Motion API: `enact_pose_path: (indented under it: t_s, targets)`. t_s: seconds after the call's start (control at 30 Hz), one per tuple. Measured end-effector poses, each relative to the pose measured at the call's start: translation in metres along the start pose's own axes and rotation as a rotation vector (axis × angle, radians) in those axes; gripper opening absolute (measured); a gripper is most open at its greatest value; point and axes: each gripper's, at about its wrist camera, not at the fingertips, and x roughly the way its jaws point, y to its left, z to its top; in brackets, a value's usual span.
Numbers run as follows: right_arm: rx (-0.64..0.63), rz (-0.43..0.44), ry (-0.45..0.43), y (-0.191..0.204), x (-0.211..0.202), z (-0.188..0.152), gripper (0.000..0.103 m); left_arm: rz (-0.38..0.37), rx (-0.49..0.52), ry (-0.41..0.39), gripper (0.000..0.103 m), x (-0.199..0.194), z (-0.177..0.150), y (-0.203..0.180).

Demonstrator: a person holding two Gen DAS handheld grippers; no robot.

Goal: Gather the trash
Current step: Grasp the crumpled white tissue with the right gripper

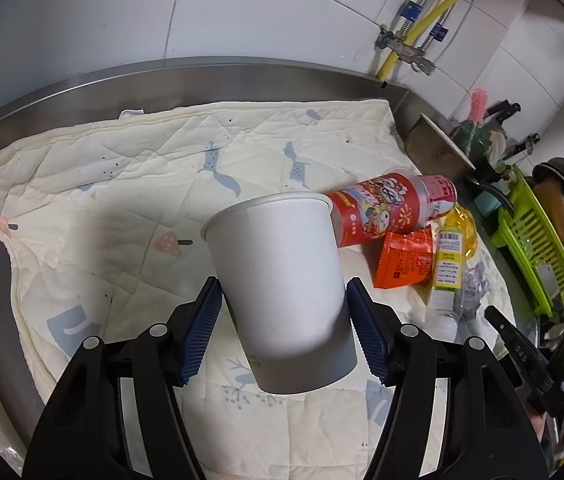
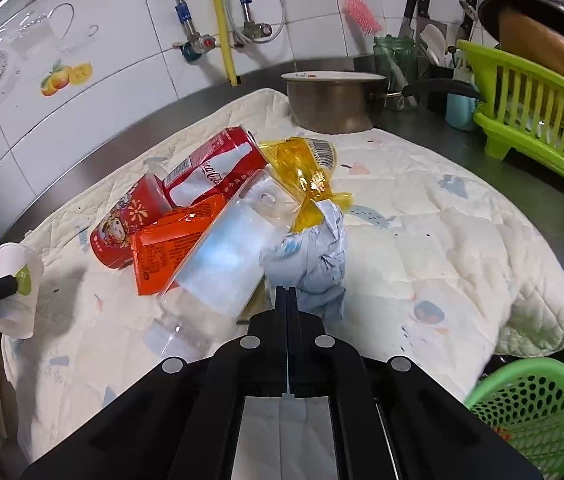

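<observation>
My left gripper (image 1: pixel 284 320): clamped on paper cup (image 1: pixel 278 280) | my right gripper (image 2: pixel 288 300): jaws together beside crumpled tissue (image 2: pixel 314 268), grip unclear

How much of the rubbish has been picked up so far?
Nothing looks binned yet. In hand: the left gripper holds a white paper cup; the right gripper is shut at a crumpled blue wrapper. Left: red can, orange packet, clear bottle.
</observation>
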Motion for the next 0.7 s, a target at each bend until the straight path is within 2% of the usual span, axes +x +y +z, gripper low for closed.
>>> enact_pose_path:
  t_s: [0.1, 0.13, 0.2, 0.27, 0.3, 0.33, 0.4, 0.6, 0.67, 0.7]
  targets:
    - [-0.003, 0.018, 0.006, 0.0, -0.007, -0.002, 0.0, -0.007, 0.0, -0.001, 0.063, -0.004, -0.003, -0.003]
    - [0.002, 0.027, 0.009, -0.001, -0.007, -0.002, 0.004, -0.009, 0.0, -0.003, 0.063, -0.005, -0.003, -0.003]
    - [-0.009, 0.012, -0.002, 0.001, -0.007, -0.001, 0.013, -0.01, 0.003, -0.009, 0.063, -0.007, -0.002, -0.004]
    - [-0.016, 0.005, -0.012, 0.004, -0.006, 0.002, 0.032, -0.01, 0.002, -0.008, 0.063, -0.007, -0.002, -0.003]
    - [-0.017, 0.005, -0.013, 0.005, -0.004, 0.004, 0.038, -0.008, 0.004, -0.009, 0.063, -0.007, -0.001, -0.003]
    - [-0.022, -0.005, -0.021, 0.007, -0.002, 0.007, 0.041, -0.006, 0.006, -0.01, 0.063, -0.007, -0.001, -0.003]
    - [-0.04, -0.032, -0.027, 0.01, 0.004, 0.01, 0.04, -0.004, 0.01, -0.012, 0.063, -0.007, 0.0, -0.002]
    - [-0.021, -0.033, 0.006, 0.005, 0.03, 0.014, 0.038, -0.007, 0.017, -0.013, 0.063, -0.007, 0.0, -0.001]
    - [-0.018, -0.02, 0.025, 0.004, 0.037, 0.013, 0.022, -0.008, 0.022, -0.011, 0.063, -0.007, 0.0, -0.001]
    - [-0.015, -0.021, 0.032, 0.003, 0.04, 0.011, 0.021, -0.009, 0.023, -0.01, 0.063, -0.007, 0.0, -0.001]
